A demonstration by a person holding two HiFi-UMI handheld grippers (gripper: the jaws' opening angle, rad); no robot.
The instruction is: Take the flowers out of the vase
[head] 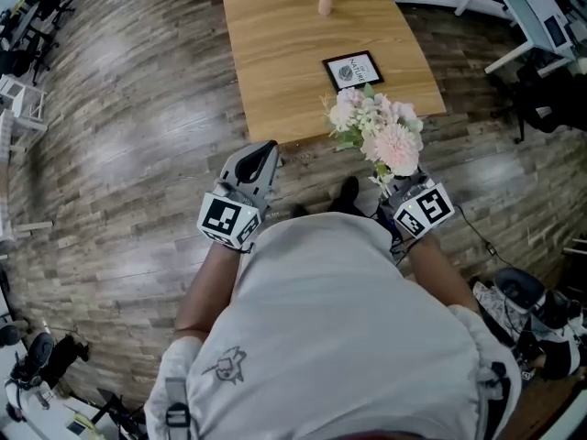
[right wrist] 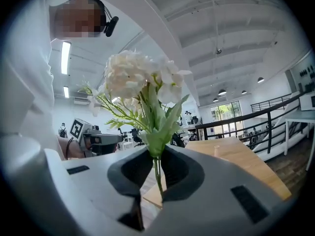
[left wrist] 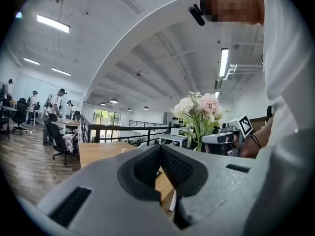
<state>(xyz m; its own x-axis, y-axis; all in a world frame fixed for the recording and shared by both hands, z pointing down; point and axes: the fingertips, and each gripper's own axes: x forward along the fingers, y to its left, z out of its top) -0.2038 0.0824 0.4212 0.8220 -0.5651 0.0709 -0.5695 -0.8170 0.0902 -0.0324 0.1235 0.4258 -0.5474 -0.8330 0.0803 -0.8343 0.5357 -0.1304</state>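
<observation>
A: What are the fingers of the right gripper [right wrist: 156, 173] doing?

B: They are squeezed in narrow on the thin green stems [right wrist: 158, 181] of the flowers [right wrist: 138, 77].

A: And the left gripper [left wrist: 160, 156]?

B: Its 2 dark pads are pressed together, with nothing between them.

A: Which way do the flowers point?

B: They stand straight up. The stems go down between the fingers, and the white and pink blooms are on top.

A: Where are the flowers?

B: Up in the air by the near right corner of the table [head: 275, 62], just past its edge.

A: Where is the vase [head: 326, 3]?

B: It is small and stands at the far end of the table, well apart from the flowers. A black picture frame [head: 353, 70] lies between them.

A: What is the room like?

B: It is big and bright. The floor [head: 119, 136] is gray wood planks. There are desks, black chairs and long lights on the ceiling.
</observation>
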